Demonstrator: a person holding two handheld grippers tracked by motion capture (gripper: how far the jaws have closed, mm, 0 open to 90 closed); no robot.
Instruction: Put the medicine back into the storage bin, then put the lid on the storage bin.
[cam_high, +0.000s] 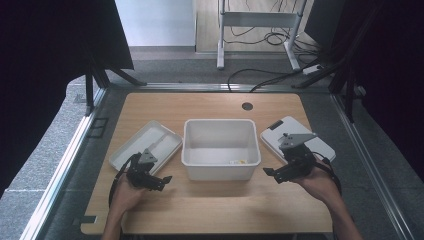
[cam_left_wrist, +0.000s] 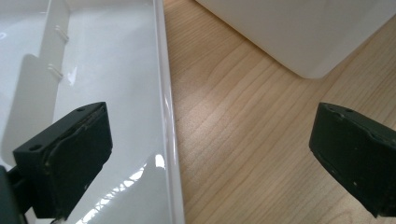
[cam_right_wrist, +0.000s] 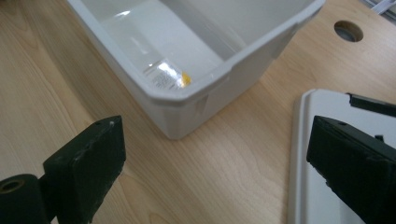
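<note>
Rectangular glossy white plastic bin (cam_high: 221, 148).

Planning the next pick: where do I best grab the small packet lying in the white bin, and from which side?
Probably from straight above. The packet lies flat on the bin floor in the corner nearest the right gripper, walls close on two sides. Pinch its middle or the edge facing away from the walls; the open jaws fit. A side approach looks blocked.

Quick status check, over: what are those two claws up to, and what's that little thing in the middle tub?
Both claws open, empty: left claw, right claw. Small clear packet lies in white tub. Nothing between claws and tub.
</note>
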